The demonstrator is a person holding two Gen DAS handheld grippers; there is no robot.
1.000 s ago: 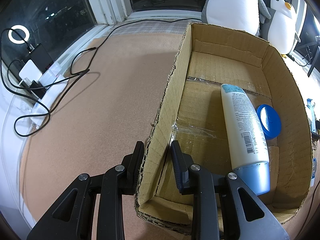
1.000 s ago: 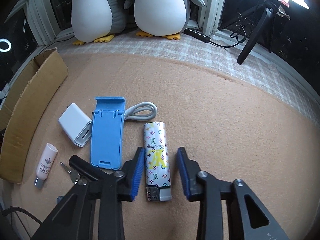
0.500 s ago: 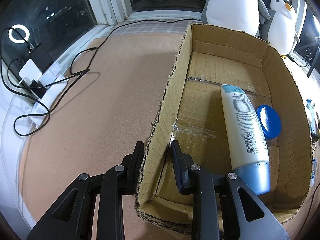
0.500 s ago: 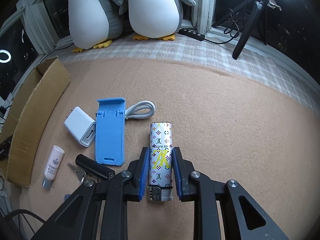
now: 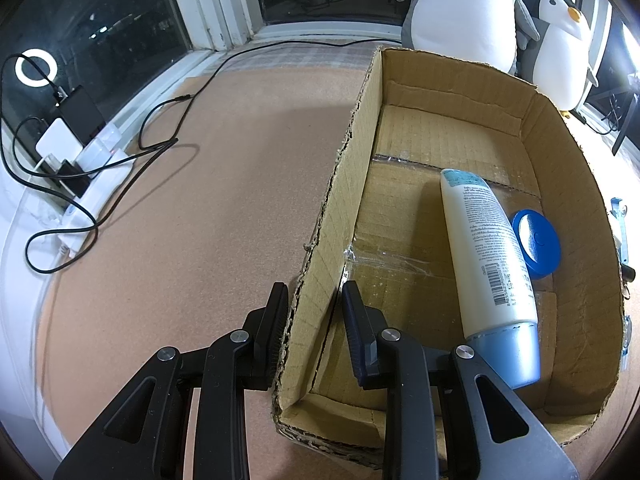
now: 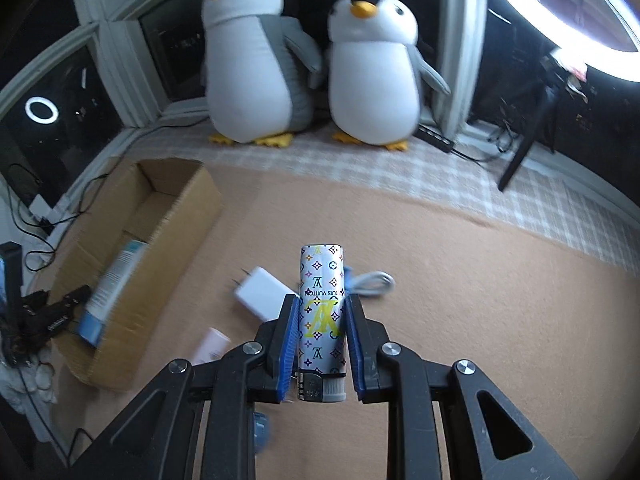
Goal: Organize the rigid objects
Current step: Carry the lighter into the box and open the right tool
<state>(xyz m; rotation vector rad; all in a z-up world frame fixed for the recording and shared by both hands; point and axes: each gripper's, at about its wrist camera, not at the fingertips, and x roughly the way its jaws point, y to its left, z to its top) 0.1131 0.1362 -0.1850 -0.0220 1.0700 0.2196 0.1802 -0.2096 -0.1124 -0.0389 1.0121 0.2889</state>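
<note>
My right gripper is shut on a patterned lighter and holds it lifted above the tan mat. My left gripper straddles the left wall of the cardboard box; one finger is outside it, one inside, and whether it clamps the wall is unclear. Inside the box lie a white lotion bottle and a blue round lid. The box also shows at the left of the right wrist view. A white charger, a white cable and a small pink tube lie on the mat below the lighter.
Two plush penguins stand on the checked cloth at the back. Black cables and power adapters lie left of the box. A ring light and its stand are at the right.
My right gripper has lifted the lighter off the mat and tilted up, so the penguins and the box come into view. The left gripper has not moved.
</note>
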